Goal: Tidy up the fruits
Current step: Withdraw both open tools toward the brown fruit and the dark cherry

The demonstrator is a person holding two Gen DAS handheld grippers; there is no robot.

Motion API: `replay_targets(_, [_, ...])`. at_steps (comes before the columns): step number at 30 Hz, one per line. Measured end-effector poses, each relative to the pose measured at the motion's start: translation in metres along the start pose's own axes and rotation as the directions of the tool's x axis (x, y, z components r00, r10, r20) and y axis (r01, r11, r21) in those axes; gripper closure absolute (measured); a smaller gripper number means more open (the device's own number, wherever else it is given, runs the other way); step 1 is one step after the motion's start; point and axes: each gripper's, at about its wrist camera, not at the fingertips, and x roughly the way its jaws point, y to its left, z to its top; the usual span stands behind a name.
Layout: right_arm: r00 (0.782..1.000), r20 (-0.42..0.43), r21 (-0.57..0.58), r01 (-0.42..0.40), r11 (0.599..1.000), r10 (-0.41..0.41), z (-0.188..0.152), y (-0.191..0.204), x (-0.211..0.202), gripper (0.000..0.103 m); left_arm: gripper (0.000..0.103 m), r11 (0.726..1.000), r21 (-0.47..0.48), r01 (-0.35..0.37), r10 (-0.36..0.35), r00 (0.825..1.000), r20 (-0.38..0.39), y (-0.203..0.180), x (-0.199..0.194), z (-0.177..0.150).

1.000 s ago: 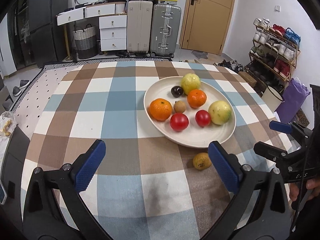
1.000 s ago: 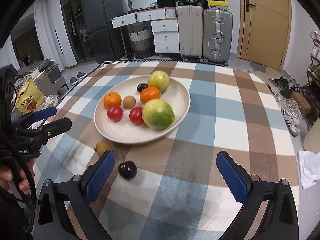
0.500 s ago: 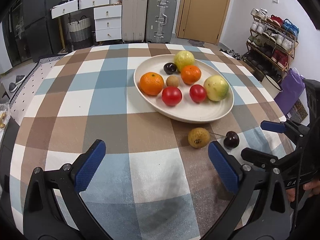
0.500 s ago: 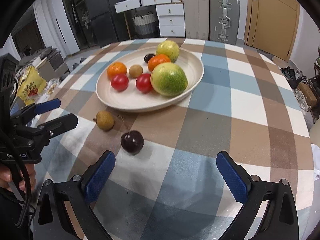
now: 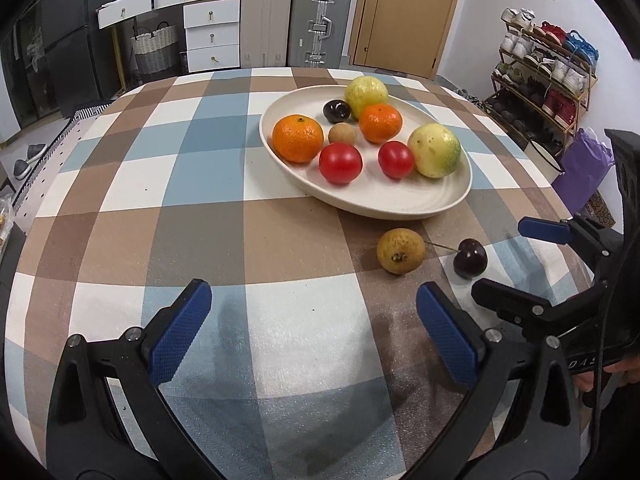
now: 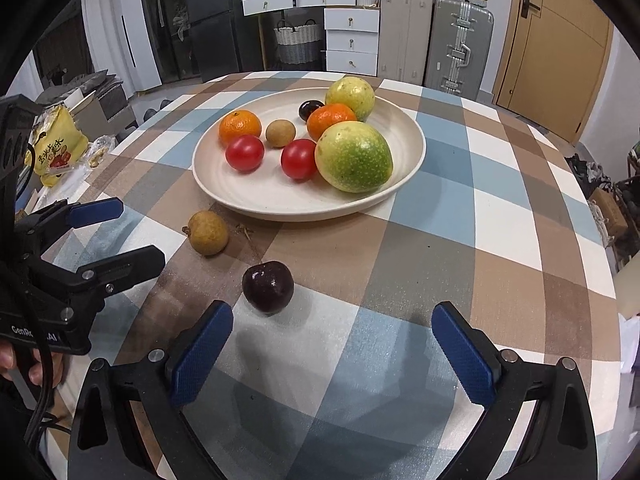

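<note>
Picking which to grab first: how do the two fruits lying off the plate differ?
Colour: the longan is dull yellow-brown, the cherry glossy dark purple.
Place: the longan lies close to the plate; the cherry lies farther out, just ahead of the right tongs.
Stem: the cherry's thin stem runs toward the longan; the longan shows only a stub.
Both are small, round and rest on the tablecloth, ungripped.

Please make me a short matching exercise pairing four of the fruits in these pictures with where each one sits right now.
Things:
1. dark round cherry with a stem
2. tan rough-skinned longan
3. large green-yellow round fruit
4. small dark plum-like fruit

Places:
A. on the cloth, close to the cream plate's near rim
B. on the plate, far side
C. on the cloth, just ahead of the right claw
D. on the plate, right part

Pairs: 1-C, 2-A, 3-D, 4-B
</note>
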Motion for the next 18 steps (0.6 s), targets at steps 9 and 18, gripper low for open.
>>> replay_targets(9, [1.0, 0.001, -0.057, 0.0, 0.998, 0.001, 0.003, 0.013, 0.007, 0.013, 0.001, 1.0, -0.013, 0.005, -0.005, 1.0, -0.013, 0.002, 0.005, -0.001])
replay_targets(18, [0.999, 0.014, -0.062, -0.034, 0.997, 0.035, 0.003, 0.014, 0.007, 0.033, 0.001, 0.999, -0.035, 0.02, -0.021, 0.999, -0.024, 0.007, 0.007, -0.002])
